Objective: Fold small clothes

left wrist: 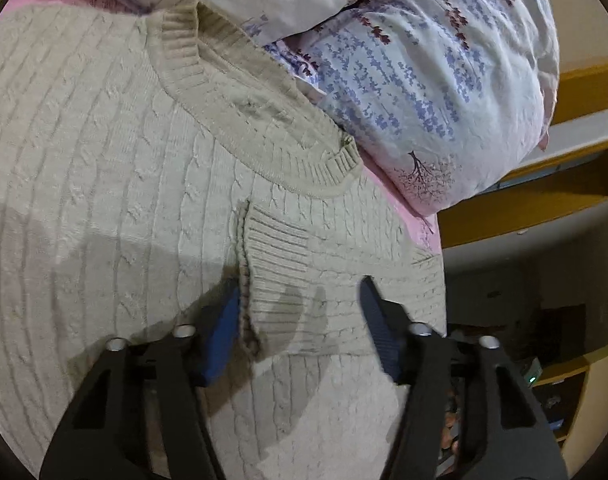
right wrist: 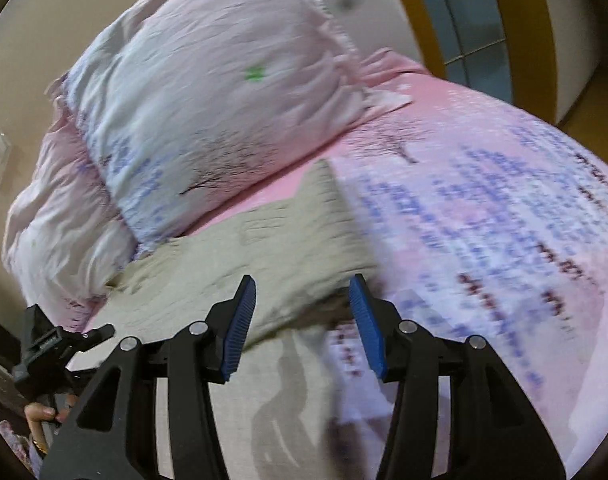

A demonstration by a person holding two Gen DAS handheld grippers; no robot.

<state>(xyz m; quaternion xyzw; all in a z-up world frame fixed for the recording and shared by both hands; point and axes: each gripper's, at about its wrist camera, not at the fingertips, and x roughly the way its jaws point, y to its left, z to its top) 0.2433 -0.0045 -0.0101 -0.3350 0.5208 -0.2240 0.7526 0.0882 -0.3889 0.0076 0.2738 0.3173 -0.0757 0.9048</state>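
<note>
A cream cable-knit sweater (left wrist: 104,152) lies flat on the bed, neckline (left wrist: 224,92) toward the pillows. One sleeve is folded across the body, its ribbed cuff (left wrist: 276,248) just ahead of my left gripper (left wrist: 300,292). The left gripper is open and empty, its blue pads either side of the cuff, just above the knit. In the right wrist view the sweater (right wrist: 264,248) shows as a beige patch, blurred by motion. My right gripper (right wrist: 304,292) is open and empty, hovering over the sweater's edge beside the sheet.
Floral pillows (left wrist: 403,72) are piled past the neckline and also show in the right wrist view (right wrist: 208,96). The pink floral bedsheet (right wrist: 483,220) spreads to the right. The bed edge and yellow shelving (left wrist: 543,200) lie at right. The other gripper (right wrist: 52,344) shows at lower left.
</note>
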